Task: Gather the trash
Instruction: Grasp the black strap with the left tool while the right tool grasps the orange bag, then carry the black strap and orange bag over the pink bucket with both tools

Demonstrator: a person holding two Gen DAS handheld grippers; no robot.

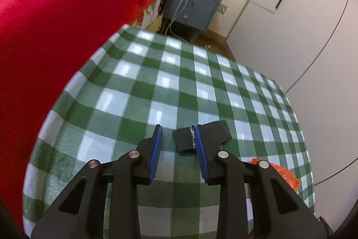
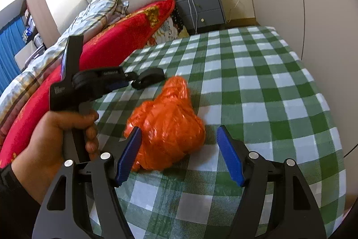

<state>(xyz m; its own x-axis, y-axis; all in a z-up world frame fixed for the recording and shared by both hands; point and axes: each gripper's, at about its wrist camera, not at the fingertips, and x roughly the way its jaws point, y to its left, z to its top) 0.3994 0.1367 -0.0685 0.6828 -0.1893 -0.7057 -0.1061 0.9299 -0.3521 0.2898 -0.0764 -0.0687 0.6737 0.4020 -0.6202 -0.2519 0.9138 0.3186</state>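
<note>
We note the right claw (image 2: 179,138) released around a crumpled orange plastic bag (image 2: 166,127) at frame centre on the green-checked bed cover (image 2: 257,82). Left claw (image 1: 176,132) released, straddling a black fabric strap (image 1: 185,140).

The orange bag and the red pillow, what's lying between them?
In the right wrist view, a black strap lies on the checked cloth between the orange bag and the red pillow, at the left gripper.
</note>
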